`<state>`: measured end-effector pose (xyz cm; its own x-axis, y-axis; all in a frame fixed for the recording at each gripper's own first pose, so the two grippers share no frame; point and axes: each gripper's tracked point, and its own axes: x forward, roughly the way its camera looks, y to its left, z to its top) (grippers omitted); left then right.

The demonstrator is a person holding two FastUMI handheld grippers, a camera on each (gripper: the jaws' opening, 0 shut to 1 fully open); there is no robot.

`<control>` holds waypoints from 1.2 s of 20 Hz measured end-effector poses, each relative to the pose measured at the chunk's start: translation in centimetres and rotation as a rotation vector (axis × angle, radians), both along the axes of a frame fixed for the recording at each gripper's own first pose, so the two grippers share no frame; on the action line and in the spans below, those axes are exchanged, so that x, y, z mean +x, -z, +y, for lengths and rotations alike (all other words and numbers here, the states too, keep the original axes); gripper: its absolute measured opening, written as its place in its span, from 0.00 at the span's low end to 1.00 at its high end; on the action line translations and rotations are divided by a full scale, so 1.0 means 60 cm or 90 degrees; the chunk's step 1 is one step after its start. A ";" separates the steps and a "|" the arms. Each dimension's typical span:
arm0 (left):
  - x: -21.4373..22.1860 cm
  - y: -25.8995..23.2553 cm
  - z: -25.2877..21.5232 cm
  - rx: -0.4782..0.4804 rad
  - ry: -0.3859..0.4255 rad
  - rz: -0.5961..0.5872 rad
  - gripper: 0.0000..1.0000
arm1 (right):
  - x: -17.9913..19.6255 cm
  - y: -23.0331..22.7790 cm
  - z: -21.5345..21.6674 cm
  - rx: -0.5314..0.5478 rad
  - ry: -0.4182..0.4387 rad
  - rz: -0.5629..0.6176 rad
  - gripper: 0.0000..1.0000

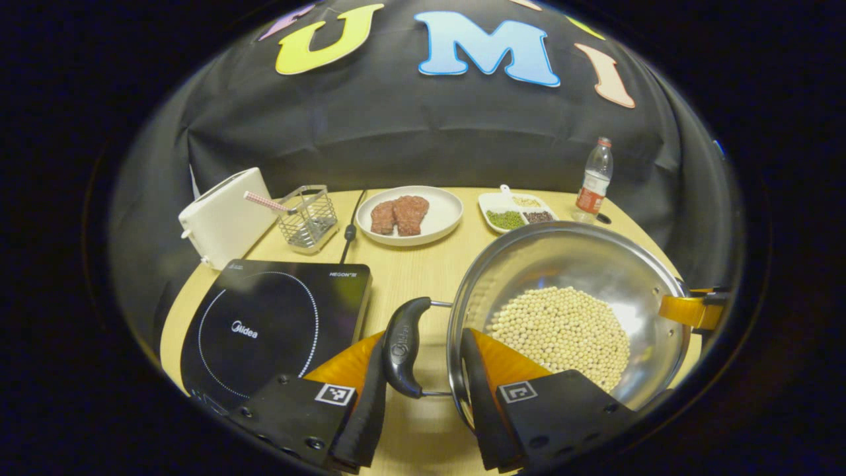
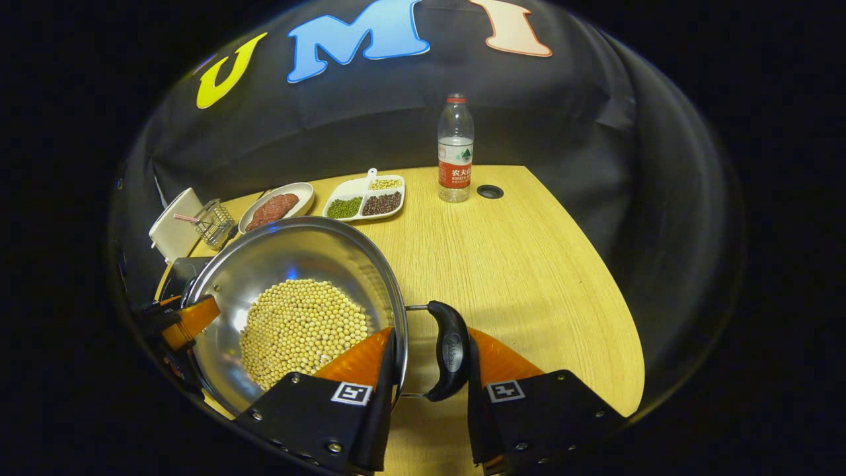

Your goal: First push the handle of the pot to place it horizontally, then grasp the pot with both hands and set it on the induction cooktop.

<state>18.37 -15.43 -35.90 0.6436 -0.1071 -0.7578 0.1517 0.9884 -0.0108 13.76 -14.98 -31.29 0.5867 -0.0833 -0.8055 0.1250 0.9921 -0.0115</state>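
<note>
From my left gripper view I see the toaster (image 1: 221,221) and induction cooktop (image 1: 277,324) on the wooden table (image 1: 410,271). The pot (image 1: 568,311) sits right of the cooktop, my left gripper (image 1: 426,370) clamping one handle, my right gripper (image 2: 429,367) clamping the other.

My light falls warm and dim from above; glare glints inside the shiny round steel pot (image 1: 568,264), the pale wooden counter (image 2: 529,264) beside it bows at the edges, everything sharp.
</note>
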 end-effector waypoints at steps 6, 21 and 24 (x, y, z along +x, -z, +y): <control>-0.044 -0.040 0.047 0.018 -0.040 -0.009 0.65 | -0.018 -0.025 0.038 0.011 -0.041 -0.004 0.48; -0.027 -0.034 0.259 -0.002 -0.015 -0.001 0.61 | -0.042 -0.048 0.245 -0.024 -0.026 0.001 0.48; -0.014 -0.027 0.306 -0.008 -0.010 0.001 0.61 | -0.039 -0.054 0.291 -0.035 -0.021 -0.007 0.49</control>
<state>17.55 2.92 -34.27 0.6440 -0.1065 -0.7575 0.1356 0.9905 -0.0240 11.43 2.48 -28.06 0.5984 -0.1082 -0.7939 0.0932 0.9935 -0.0651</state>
